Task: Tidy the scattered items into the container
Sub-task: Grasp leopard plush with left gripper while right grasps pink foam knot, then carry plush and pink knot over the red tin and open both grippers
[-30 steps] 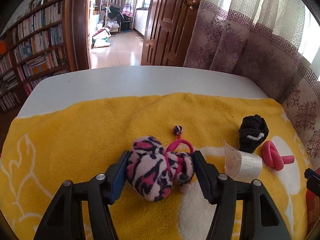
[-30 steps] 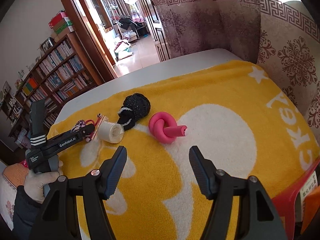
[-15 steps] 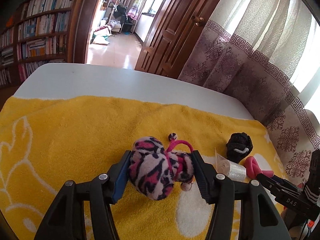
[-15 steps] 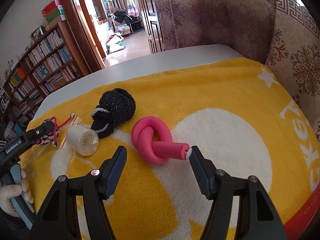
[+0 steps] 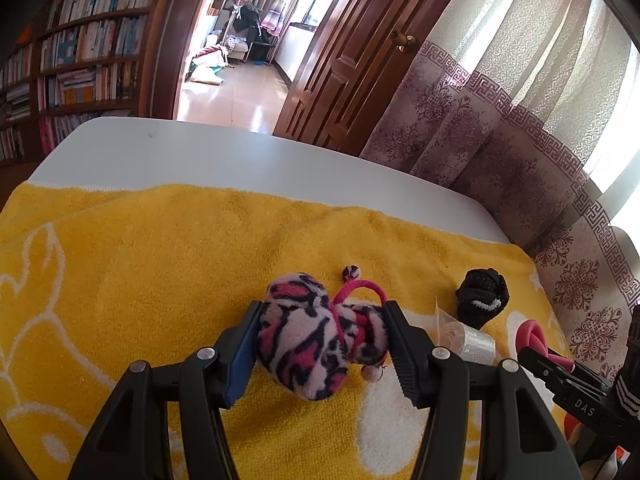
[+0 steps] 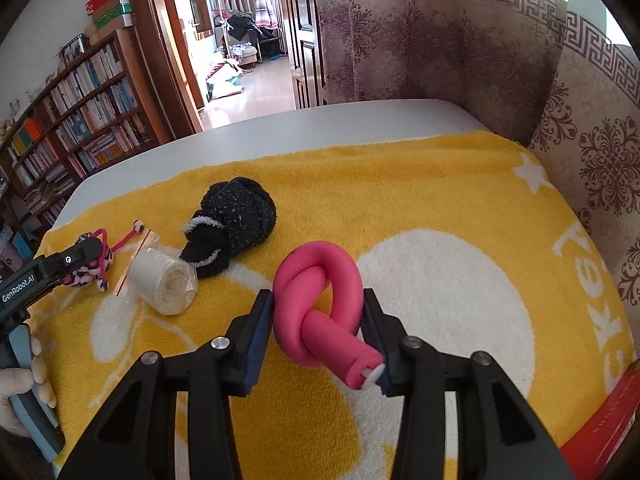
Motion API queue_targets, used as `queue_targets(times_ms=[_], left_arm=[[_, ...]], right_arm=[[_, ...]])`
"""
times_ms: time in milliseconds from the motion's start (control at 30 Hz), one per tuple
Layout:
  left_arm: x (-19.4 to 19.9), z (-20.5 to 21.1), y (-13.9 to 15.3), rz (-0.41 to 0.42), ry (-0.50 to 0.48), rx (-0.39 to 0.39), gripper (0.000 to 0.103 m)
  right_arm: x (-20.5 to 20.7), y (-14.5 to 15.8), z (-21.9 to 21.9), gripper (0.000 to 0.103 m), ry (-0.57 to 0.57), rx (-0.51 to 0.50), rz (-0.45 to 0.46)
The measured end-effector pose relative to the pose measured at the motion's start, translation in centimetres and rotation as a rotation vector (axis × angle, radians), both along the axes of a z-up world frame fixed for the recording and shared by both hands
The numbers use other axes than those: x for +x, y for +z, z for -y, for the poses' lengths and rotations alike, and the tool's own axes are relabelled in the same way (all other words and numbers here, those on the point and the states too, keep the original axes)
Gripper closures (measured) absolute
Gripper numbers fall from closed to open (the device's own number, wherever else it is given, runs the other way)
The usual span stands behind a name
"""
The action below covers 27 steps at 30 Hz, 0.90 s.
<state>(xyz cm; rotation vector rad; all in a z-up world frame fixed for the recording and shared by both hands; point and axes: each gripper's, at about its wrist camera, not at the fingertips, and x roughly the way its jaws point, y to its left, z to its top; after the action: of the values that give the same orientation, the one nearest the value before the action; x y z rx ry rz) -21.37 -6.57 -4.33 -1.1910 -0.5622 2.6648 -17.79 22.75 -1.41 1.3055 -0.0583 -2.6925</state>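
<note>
My left gripper (image 5: 323, 320) is shut on a pink, black and white leopard-print plush hair tie (image 5: 308, 344), which rests on the yellow towel (image 5: 160, 260). In the right wrist view my right gripper (image 6: 318, 304) straddles a pink foam tube tied in a knot (image 6: 320, 264). Its jaws are closing, and both pads touch the knot's sides. A black sock ball (image 6: 236, 216) and a white roll in a clear bag (image 6: 164, 284) lie between the two grippers. The left gripper and the plush hair tie (image 6: 90, 268) appear at the far left of that view.
A red container edge (image 6: 608, 420) shows at the towel's near right corner. The white table (image 6: 320, 120) extends beyond the towel, with patterned curtains (image 6: 440, 40) right behind it. A gloved hand (image 6: 24, 384) holds the left gripper's handle. Bookshelves and a doorway stand far back.
My right gripper has moved forward and down over the pink knot, and its jaws have narrowed onto it. The left gripper kept its hold on the plush hair tie and rolled slightly.
</note>
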Motion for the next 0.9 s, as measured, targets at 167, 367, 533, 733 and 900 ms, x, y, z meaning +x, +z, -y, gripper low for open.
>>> queue_targets(times_ms=[167, 367, 533, 733, 900], left_arm=[[0.5, 0.1, 1.3, -0.035, 0.005, -0.002, 0.043], [2.0, -1.3, 3.4, -0.072, -0.021, -0.02, 0.043], [4.0, -4.1, 4.5, -0.084, -0.083, -0.027, 0.043], [7.1, -8.2, 6.8, -0.128, -0.185, -0.027, 0.042], [10.4, -12.8, 9.1, -0.181, -0.298, -0.013, 0.043]], right_arm=[[3.5, 3.2, -1.2, 0.056, 0.003, -0.077, -0.045], [8.6, 6.9, -4.7, 0.056, -0.006, -0.118, -0.128], [12.7, 9.1, -8.3, 0.056, -0.048, -0.164, -0.181], [18.6, 11.4, -13.3, 0.056, -0.101, -0.137, -0.262], [22.6, 12.0, -19.7, 0.056, -0.238, -0.1, -0.282]])
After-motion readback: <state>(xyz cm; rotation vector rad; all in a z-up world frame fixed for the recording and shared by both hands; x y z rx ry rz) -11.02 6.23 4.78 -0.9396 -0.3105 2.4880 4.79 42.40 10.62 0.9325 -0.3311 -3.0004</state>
